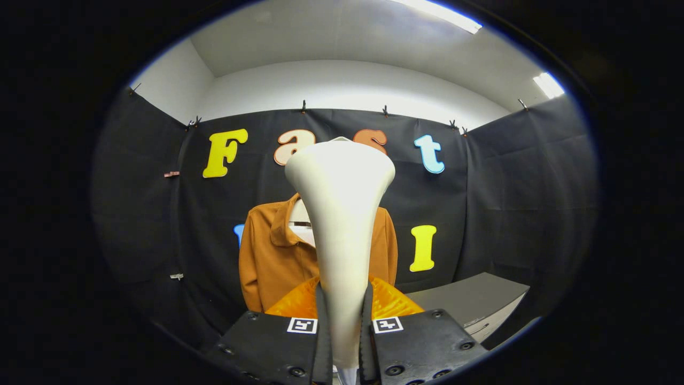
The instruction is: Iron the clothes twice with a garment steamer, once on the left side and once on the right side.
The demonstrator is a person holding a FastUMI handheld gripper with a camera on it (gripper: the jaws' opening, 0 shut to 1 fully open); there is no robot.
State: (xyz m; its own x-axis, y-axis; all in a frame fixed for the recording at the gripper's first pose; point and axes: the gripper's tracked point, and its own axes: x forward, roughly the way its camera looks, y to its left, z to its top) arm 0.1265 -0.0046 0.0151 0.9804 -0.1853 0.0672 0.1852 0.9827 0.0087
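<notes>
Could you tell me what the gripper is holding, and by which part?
The gripper is shut on the garment steamer, gripping its narrow handle; the head points up.

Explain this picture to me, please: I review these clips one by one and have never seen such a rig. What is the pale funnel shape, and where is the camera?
The camera rides on a hand-held two-finger gripper and looks forward along its fingers, so the picture is rounded like a fisheye. The pale funnel shape is a garment steamer, standing upright with its wide head on top; both fingers press on its handle. Beyond it, an orange shirt hangs in front of the booth's black cloth wall. Beyond the fingers and off to one side stands a grey cabinet. Whether the steamer's head touches the shirt cannot be told.
</notes>
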